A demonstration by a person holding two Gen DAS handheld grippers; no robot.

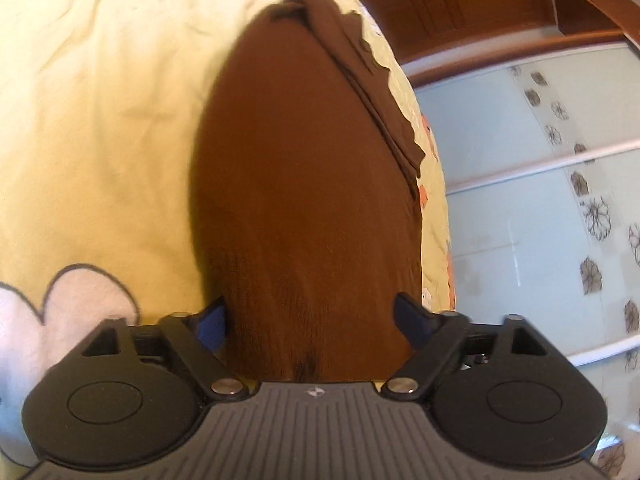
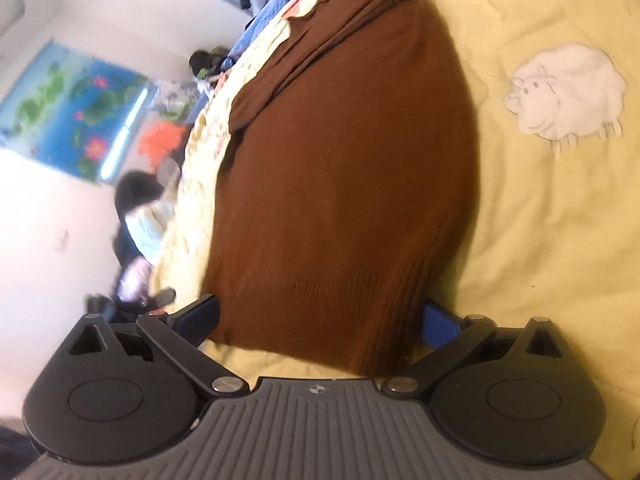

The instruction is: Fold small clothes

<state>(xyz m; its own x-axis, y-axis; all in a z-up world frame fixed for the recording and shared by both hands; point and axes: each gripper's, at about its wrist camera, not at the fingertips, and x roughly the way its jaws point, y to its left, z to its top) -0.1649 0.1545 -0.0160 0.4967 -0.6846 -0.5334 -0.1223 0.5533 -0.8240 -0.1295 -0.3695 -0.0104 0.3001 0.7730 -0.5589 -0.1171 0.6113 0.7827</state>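
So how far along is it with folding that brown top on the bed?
Partly done: the brown garment lies on the yellow bedspread with a sleeve already folded along one side. In hand: the left gripper and right gripper each straddle its ribbed hem, fingers apart. Left: folding the body over.

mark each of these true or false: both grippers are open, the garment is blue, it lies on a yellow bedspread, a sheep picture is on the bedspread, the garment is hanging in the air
1. Both grippers are open. True: the left gripper and right gripper each have their fingers spread wide, either side of the cloth.
2. The garment is blue. False: the brown garment is brown knit.
3. It lies on a yellow bedspread. True: the yellow bedspread is under it.
4. A sheep picture is on the bedspread. True: a white sheep shows in the right wrist view.
5. The garment hangs in the air. False: it rests flat on the bed.
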